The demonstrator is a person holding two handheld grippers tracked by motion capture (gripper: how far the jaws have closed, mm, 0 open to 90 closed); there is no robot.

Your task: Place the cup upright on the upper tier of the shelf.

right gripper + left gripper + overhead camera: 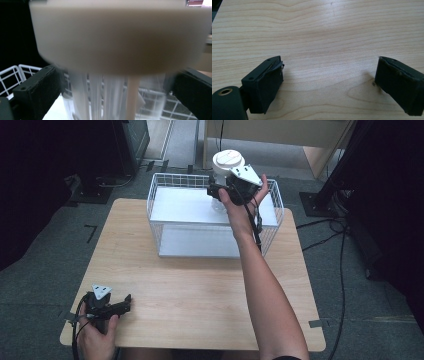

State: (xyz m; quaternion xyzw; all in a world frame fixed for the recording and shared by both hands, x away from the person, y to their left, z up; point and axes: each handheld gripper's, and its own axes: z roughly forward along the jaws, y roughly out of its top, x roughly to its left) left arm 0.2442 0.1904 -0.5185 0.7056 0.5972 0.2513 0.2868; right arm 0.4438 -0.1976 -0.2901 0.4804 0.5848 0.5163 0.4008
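A clear ribbed jar (228, 161) with a broad white lid is held upright over the back of a white wire basket (161, 205). My right gripper (220, 193) is shut on the jar's body just under the lid. In the right gripper view the lid (117, 37) spreads across the top and the clear body (100, 100) stands between the two black jaws, all of it blurred. My left gripper (126, 303) lies at the front left of the wooden table (200, 290). It is open (329, 80) with bare wood between its jaws.
The basket has a white floor and stands at the back middle of the table. Beyond the table are dark stands, cables on the grey floor and a pale wooden cabinet (300, 135).
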